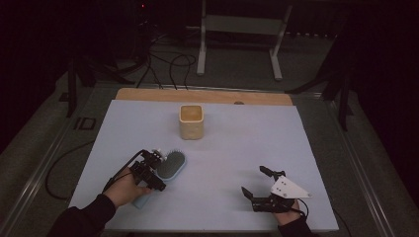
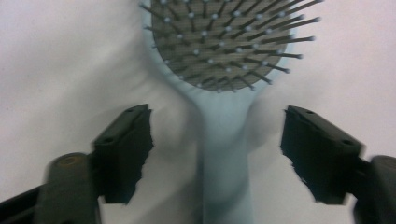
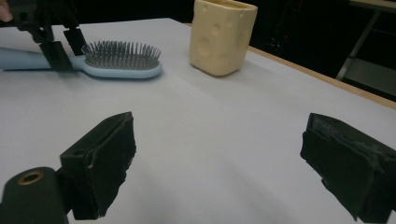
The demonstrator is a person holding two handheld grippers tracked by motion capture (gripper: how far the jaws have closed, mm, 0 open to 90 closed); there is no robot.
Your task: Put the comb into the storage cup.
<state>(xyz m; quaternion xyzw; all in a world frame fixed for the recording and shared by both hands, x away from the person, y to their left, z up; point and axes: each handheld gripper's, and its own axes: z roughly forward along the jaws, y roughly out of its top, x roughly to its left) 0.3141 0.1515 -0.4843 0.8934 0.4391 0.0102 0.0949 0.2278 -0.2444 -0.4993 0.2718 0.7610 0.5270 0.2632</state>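
A light blue hairbrush [image 1: 172,164] lies bristles up on the pale mat [image 1: 237,148] at the front left. My left gripper [image 1: 157,175] straddles its handle just below the head. In the left gripper view the handle [image 2: 225,140] runs up between the two jaws with a gap on each side, so the left gripper [image 2: 217,154] is open. My right gripper [image 1: 253,180] rests at the front right, open, with bare mat between its jaws [image 3: 219,163]. From there I see the hairbrush [image 3: 121,65] and the left gripper [image 3: 58,46] at the far left.
A cream cup with round dimples [image 1: 191,121] stands upright at the back middle of the mat, also seen as the cup [image 3: 223,37]. A wooden table edge [image 1: 197,95] runs behind the mat. Cables and a white frame [image 1: 237,29] are on the floor beyond.
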